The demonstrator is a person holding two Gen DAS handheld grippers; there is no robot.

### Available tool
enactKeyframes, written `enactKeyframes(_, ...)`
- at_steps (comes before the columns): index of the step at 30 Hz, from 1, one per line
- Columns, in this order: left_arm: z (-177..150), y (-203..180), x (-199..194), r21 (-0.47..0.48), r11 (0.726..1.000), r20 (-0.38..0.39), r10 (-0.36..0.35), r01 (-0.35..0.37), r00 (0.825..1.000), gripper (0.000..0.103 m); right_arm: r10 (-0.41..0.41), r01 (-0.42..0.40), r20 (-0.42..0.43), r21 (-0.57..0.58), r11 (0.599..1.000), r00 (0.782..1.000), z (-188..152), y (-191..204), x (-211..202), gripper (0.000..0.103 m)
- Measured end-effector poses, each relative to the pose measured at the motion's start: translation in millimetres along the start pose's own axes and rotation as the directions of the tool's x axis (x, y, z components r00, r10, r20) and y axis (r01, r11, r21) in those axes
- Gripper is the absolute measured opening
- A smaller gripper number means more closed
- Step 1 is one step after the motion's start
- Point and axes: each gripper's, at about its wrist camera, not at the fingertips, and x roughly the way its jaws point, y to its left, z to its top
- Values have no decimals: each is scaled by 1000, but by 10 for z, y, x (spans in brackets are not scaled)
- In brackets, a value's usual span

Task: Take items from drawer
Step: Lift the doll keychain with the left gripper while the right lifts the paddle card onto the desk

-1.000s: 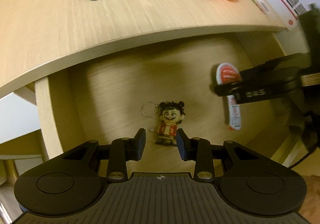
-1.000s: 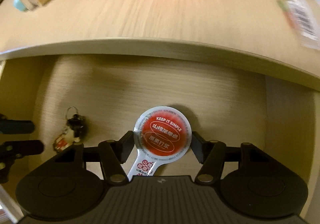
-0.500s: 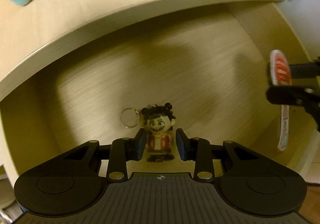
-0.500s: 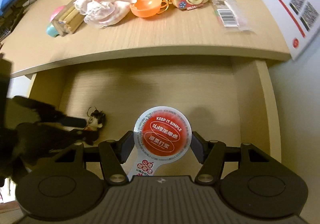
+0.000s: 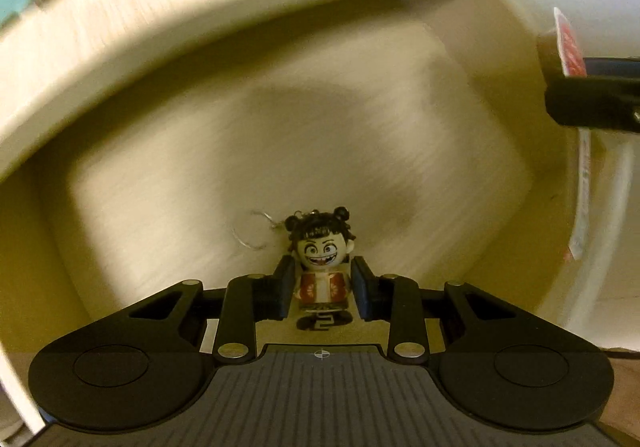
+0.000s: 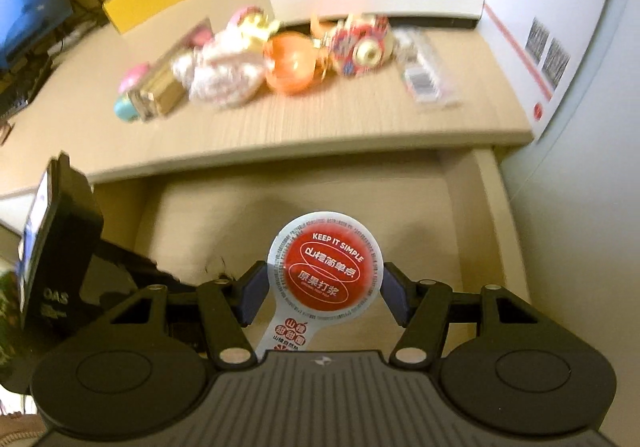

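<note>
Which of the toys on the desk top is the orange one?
The round orange capsule in the middle of the row, between the white frilly bundle and the red-and-white toy camera. The others are pink, teal or patterned.

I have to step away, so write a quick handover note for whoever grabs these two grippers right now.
Right gripper: shut on the round red-labelled lollipop, raised above the open drawer.
Left gripper: down in the drawer, jaws just been closing around the figurine keychain; small gaps show beside its body, so the grip is not confirmed.
Done: several toys and snacks already sit on the desktop.
Left: set the lollipop on the desktop, finish gripping the keychain and lift it out. No other item shows in the drawer.
</note>
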Motion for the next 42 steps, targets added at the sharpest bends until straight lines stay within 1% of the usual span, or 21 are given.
enactKeyframes(3, -9, 33, -425, -6, 998, 110, -54, 55, 992, 34, 13, -13, 63, 7, 1000, 998, 159, -63, -249, 61)
enactKeyframes(5, 34, 24, -791, -7, 994, 202, -102, 106, 974, 34, 25, -27, 111, 16, 1000, 993, 297, -109, -422, 61)
enactKeyframes(7, 104, 24, -1165, 5, 992, 307, -123, 128, 944, 34, 31, -36, 170, 22, 999, 985, 460, -161, -625, 61)
enactKeyframes(8, 141, 35, -1324, 9, 992, 357, -120, 126, 926, 34, 36, -33, 201, -18, 999, 979, 531, -180, -713, 61)
enactKeyframes(9, 181, 58, -1473, 6, 993, 408, -110, 118, 906, 34, 31, -27, 229, -21, 999, 973, 602, -184, -784, 61)
enactKeyframes(10, 226, 97, -1603, -2, 994, 455, -95, 108, 885, 34, 41, -20, 259, -82, 996, 965, 673, -190, -839, 61)
enactKeyframes(11, 293, 119, -1694, -8, 995, 492, -79, 96, 867, 34, 35, -10, 280, -89, 996, 959, 738, -185, -863, 61)
enactKeyframes(12, 342, 140, -1729, -13, 997, 522, -57, 75, 851, 34, 23, 6, 297, -98, 995, 955, 800, -180, -871, 61)
enactKeyframes(13, 401, 178, -1735, -28, 998, 538, -29, 52, 842, 34, 11, 22, 306, -104, 994, 952, 835, -180, -856, 61)
enactKeyframes(16, 608, 343, -1618, -86, 995, 532, 10, 43, 847, 34, -11, 40, 303, -89, 995, 953, 932, -219, -733, 61)
enactKeyframes(17, 623, 349, -1564, -99, 995, 524, 31, 24, 851, 34, -4, 28, 293, -77, 997, 956, 959, -245, -676, 61)
enactKeyframes(20, 803, 444, -1362, -160, 985, 478, 139, -69, 868, 34, 4, 10, 262, -49, 999, 965, 1016, -318, -488, 61)
enactKeyframes(23, 900, 587, -1139, -182, 981, 452, 144, -67, 880, 35, -27, 43, 252, -58, 997, 967, 1043, -361, -343, 61)
enactKeyframes(24, 878, 636, -1136, -171, 983, 460, 145, -72, 876, 35, -37, 53, 249, -60, 997, 968, 1058, -378, -293, 61)
enactKeyframes(26, 938, 586, -1077, -150, 982, 471, 173, -115, 865, 33, -64, 82, 243, -65, 995, 968, 1098, -407, -177, 61)
enactKeyframes(28, 1009, 548, -1041, -132, 982, 463, 183, -137, 867, 32, -68, 82, 226, -53, 995, 972, 1155, -445, -32, 61)
enactKeyframes(30, 1047, 542, -1018, -139, 982, 446, 179, -130, 877, 32, -67, 77, 216, -41, 996, 974, 1206, -464, 96, 61)
enactKeyframes(33, 1005, 503, -1134, -159, 982, 482, 170, -105, 860, 32, -104, 121, 233, -57, 991, 967, 1325, -429, 283, 61)
enactKeyframes(35, 966, 471, -1242, -168, 980, 495, 179, -108, 850, 32, -128, 151, 251, -72, 986, 959, 1390, -412, 400, 61)
enactKeyframes(39, 854, 399, -1401, -183, 973, 485, 212, -138, 849, 32, -131, 156, 252, -82, 984, 959, 1503, -386, 612, 61)
enactKeyframes(42, 722, 414, -1486, -216, 967, 474, 222, -131, 852, 32, -134, 157, 233, -80, 984, 963, 1521, -374, 777, 61)
